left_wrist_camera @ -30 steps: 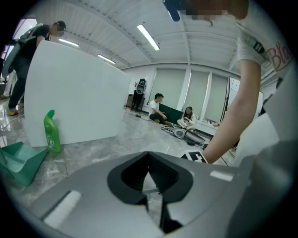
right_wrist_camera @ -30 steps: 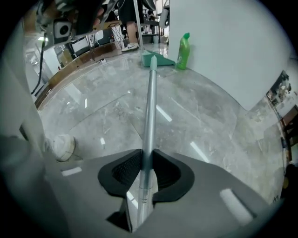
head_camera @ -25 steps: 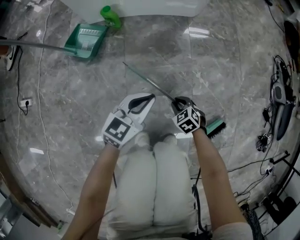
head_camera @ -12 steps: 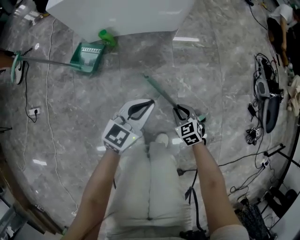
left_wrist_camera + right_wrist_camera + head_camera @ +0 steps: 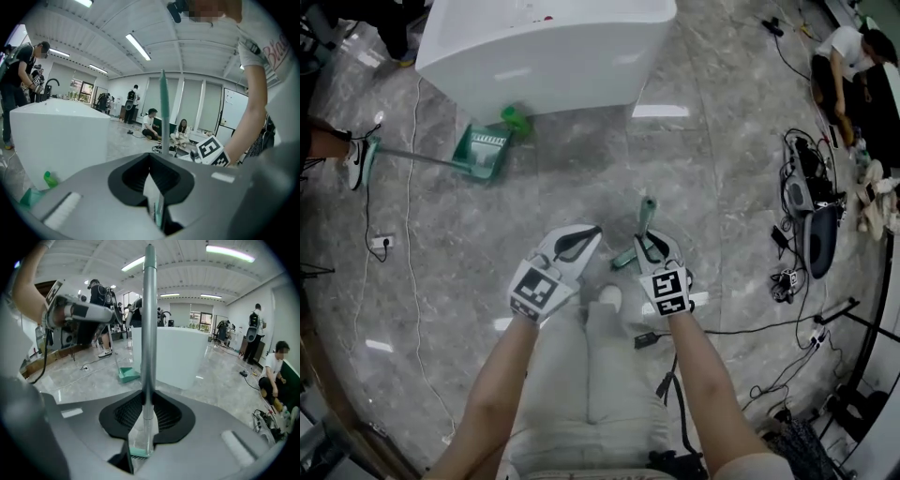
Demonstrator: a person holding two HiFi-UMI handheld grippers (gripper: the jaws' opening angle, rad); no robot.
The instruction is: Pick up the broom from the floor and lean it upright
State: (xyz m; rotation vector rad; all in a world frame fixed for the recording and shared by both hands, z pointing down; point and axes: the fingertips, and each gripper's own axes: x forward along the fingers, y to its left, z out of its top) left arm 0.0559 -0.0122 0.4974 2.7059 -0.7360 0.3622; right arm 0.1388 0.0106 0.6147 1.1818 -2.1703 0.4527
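Note:
The broom stands nearly upright in my right gripper [image 5: 649,246], which is shut on its grey handle [image 5: 149,333]. From the head view I look almost straight down the pole: the green top end [image 5: 648,208] points up at me and the green broom head [image 5: 625,258] hangs below, off the floor. In the right gripper view the handle rises between the jaws and the broom head [image 5: 138,452] shows beneath them. My left gripper [image 5: 572,242] is level with it on the left, jaws together with nothing in them. From the left gripper view the handle [image 5: 164,112] stands just ahead.
A white block counter [image 5: 548,47] stands ahead, with a green bottle [image 5: 517,120] and a green long-handled dustpan [image 5: 483,152] on the floor at its foot. Cables and devices [image 5: 811,216] lie at the right, near a seated person [image 5: 844,56]. Someone's shoe [image 5: 361,159] is at far left.
Both grippers have risen. The broom swung from lying slanted on the floor to nearly upright in the right gripper, its head lifted off the floor. The left gripper stayed shut and empty.

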